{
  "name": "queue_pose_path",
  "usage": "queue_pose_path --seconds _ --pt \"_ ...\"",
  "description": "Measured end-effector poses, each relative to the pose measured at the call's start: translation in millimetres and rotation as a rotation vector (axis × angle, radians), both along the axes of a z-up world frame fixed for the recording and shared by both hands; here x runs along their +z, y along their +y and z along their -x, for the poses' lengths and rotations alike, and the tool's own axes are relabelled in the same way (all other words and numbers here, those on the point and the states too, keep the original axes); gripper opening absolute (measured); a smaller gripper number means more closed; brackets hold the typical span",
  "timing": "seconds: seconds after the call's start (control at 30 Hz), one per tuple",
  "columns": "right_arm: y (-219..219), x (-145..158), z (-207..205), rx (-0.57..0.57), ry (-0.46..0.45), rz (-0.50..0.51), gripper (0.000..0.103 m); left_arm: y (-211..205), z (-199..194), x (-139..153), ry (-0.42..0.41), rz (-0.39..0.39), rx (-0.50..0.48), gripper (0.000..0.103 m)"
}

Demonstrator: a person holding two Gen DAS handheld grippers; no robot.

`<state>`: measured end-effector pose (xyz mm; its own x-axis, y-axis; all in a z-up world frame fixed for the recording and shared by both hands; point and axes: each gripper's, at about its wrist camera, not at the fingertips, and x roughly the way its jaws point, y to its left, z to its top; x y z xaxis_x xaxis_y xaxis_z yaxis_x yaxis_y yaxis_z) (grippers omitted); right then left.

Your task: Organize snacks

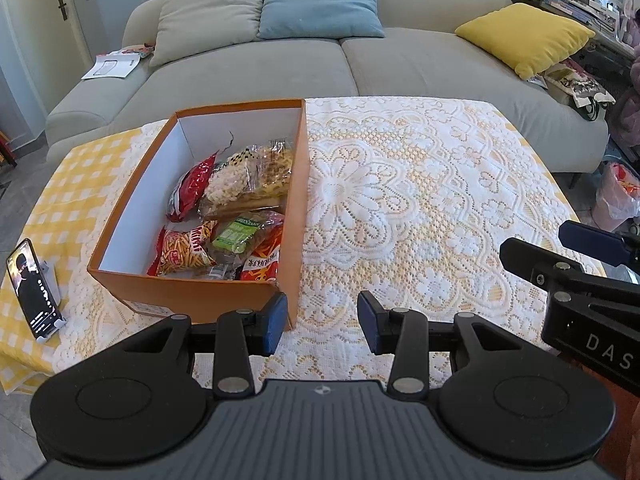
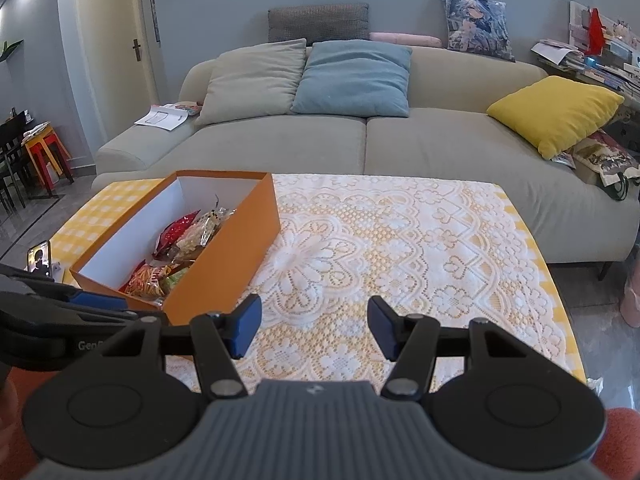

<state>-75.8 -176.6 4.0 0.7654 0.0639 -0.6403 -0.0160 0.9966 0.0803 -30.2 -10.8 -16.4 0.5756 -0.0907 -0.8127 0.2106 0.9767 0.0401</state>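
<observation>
- On the table (image 1: pixel 460 168), which has a white lace cloth (image 1: pixel 400 200) over a yellow checked one, there's an orange box (image 1: pixel 224 296) sitting toward the left side, open at the top.
- Inside the box is a pile of snack bags (image 1: pixel 224 216): a red one, a couple of clear ones with pale puffs and pasta-looking bits, a green-labelled one, and orange-red ones at the near end. They all lie in the right half of the box, the left part shows bare white wall.
- The left gripper (image 1: pixel 322 322) hovers just in front of the near right corner of the box. Its jaws stand partly apart with nothing between them, only lace cloth below. Its left pad sits right by that box corner; can't tell if it actually touches.
- The right gripper (image 2: pixel 314 326) hangs over the bare lace to the right of the box, jaws a bit wider, also empty.
- A phone (image 1: pixel 34 290) is propped on a stand at the left edge of the table, screen lit.
- Behind it all is a grey sofa (image 2: pixel 400 140) with grey, blue and yellow cushions.
</observation>
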Motion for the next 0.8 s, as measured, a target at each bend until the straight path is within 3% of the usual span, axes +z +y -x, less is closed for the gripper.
queue_pose_path --seconds 0.8 --pt "-0.8 -5.0 -0.1 0.010 0.017 -0.003 0.058 -1.2 1.8 0.4 0.001 0.005 -0.005 0.048"
